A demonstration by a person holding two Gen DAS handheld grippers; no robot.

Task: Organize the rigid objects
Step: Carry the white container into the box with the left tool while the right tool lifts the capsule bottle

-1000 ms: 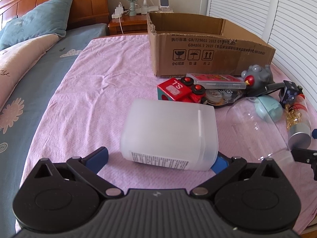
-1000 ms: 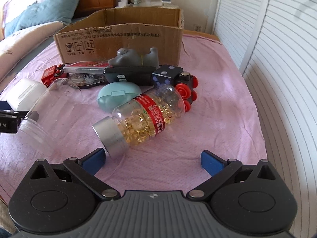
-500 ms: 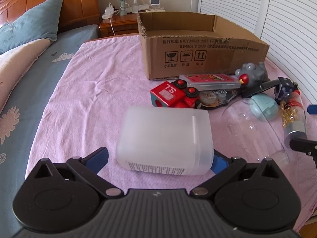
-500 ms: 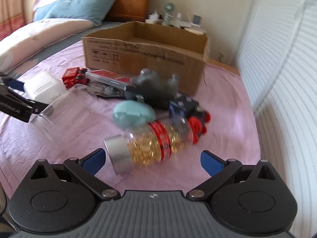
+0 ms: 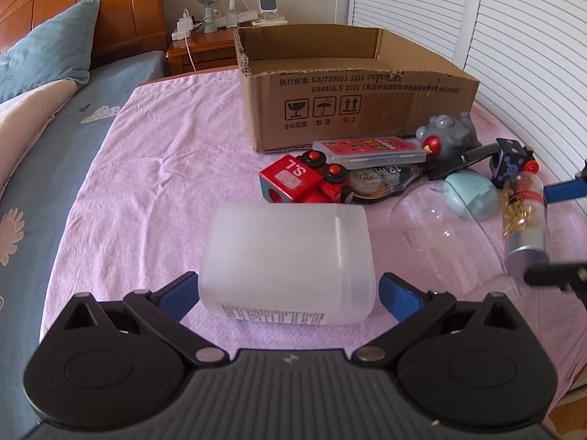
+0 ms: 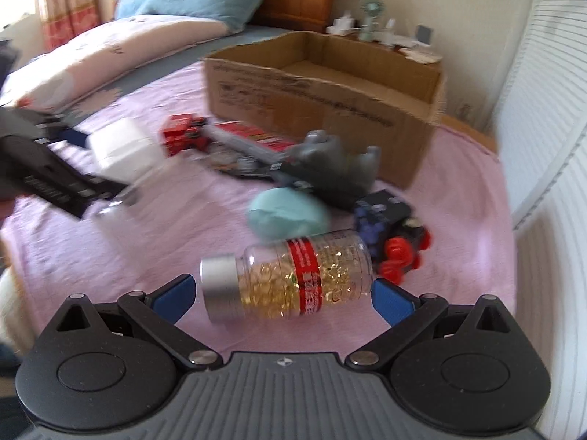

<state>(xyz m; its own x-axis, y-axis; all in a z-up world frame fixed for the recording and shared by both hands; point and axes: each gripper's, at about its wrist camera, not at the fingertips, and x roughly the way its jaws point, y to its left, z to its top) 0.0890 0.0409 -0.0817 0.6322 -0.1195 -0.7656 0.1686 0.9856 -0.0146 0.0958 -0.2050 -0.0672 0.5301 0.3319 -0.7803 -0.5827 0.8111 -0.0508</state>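
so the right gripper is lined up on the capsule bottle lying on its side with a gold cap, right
Not quite: the capsule bottle has a silver cap, not gold; the capsules inside are gold. The right wrist view shows it lying on its side between the open right gripper fingers.

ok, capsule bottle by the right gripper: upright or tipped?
Tipped. The capsule bottle lies on its side on the pink sheet, silver cap pointing left, between the open right gripper fingers.

A frosted white container point(image 5: 290, 264) lies on the pink bedspread point(image 5: 165, 168). The capsule bottle point(image 6: 293, 278) is clear, gold inside, red-banded, silver-capped. The toy train point(image 5: 304, 183) is red, the box point(image 5: 352, 95) brown cardboard.
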